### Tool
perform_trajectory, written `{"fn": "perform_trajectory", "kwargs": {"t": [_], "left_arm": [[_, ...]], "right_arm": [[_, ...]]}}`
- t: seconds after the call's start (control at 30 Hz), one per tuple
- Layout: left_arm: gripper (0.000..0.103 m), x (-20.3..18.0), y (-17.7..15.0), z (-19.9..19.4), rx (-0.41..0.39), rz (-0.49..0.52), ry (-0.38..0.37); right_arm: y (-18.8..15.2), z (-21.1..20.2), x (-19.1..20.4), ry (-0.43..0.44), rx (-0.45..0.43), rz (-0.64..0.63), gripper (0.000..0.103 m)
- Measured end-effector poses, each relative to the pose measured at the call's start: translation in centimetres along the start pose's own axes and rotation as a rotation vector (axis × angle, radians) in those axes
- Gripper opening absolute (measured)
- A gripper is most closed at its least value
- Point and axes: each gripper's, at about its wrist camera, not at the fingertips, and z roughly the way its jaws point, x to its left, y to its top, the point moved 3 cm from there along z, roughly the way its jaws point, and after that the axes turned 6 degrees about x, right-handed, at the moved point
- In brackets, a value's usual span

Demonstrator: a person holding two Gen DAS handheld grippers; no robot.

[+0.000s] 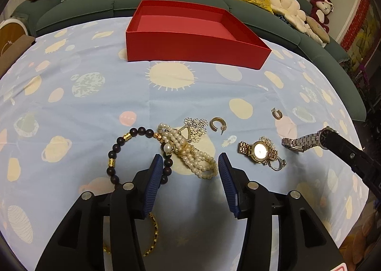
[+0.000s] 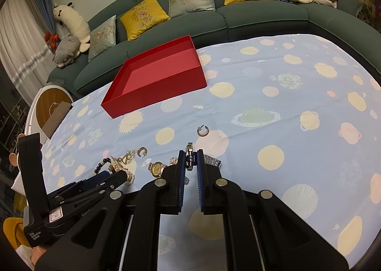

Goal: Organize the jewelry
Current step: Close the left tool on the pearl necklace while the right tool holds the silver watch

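Observation:
My left gripper (image 1: 189, 156) is open over the jewelry pile. A pearl bracelet (image 1: 197, 159) lies between its blue pads, untouched. The left pad covers one side of a dark bead bracelet (image 1: 112, 154). A gold chain (image 1: 153, 235) lies under the gripper body. My right gripper (image 2: 191, 152) is shut on the band of a silver watch (image 2: 190, 160), which also shows at the right of the left wrist view, silver watch (image 1: 300, 143). A gold watch (image 1: 259, 150) and a ring (image 1: 277, 165) lie between the two grippers. The red box (image 1: 190, 49) stands open and empty behind.
Two gold hoop earrings (image 1: 216, 124) (image 1: 276, 113) and a flower-shaped piece (image 1: 195, 125) lie loose on the blue planet-print cloth (image 1: 95, 109). A green sofa (image 2: 262, 13) with cushions curves behind the table. A round white and wood stand (image 2: 47, 104) sits at the table's left edge.

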Motion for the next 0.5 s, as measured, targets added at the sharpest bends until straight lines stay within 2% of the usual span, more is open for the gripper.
{"fn": "perform_trajectory", "kwargs": {"t": [0.17, 0.2, 0.27, 0.3, 0.37, 0.5], "left_arm": [[0.048, -0.2, 0.2, 0.6, -0.031, 0.01, 0.042], [0.04, -0.1, 0.2, 0.5, -0.038, 0.013, 0.045], [0.031, 0.0, 0.3, 0.5, -0.041, 0.019, 0.024], [0.012, 0.0, 0.3, 0.3, -0.044, 0.021, 0.016], [0.0, 0.0, 0.3, 0.0, -0.053, 0.038, -0.007], [0.0, -0.3, 0.0, -0.6, -0.062, 0.062, -0.03]], "right_arm": [[-0.1, 0.2, -0.3, -0.005, 0.005, 0.005, 0.009], [-0.1, 0.2, -0.4, -0.005, 0.006, 0.008, 0.009], [0.0, 0.1, -0.5, -0.004, 0.004, 0.01, 0.009], [0.0, 0.1, -0.5, -0.003, 0.003, 0.011, 0.009], [0.0, 0.0, -0.5, 0.0, 0.001, 0.008, 0.009], [0.0, -0.2, -0.3, 0.004, -0.004, 0.002, 0.009]]}}
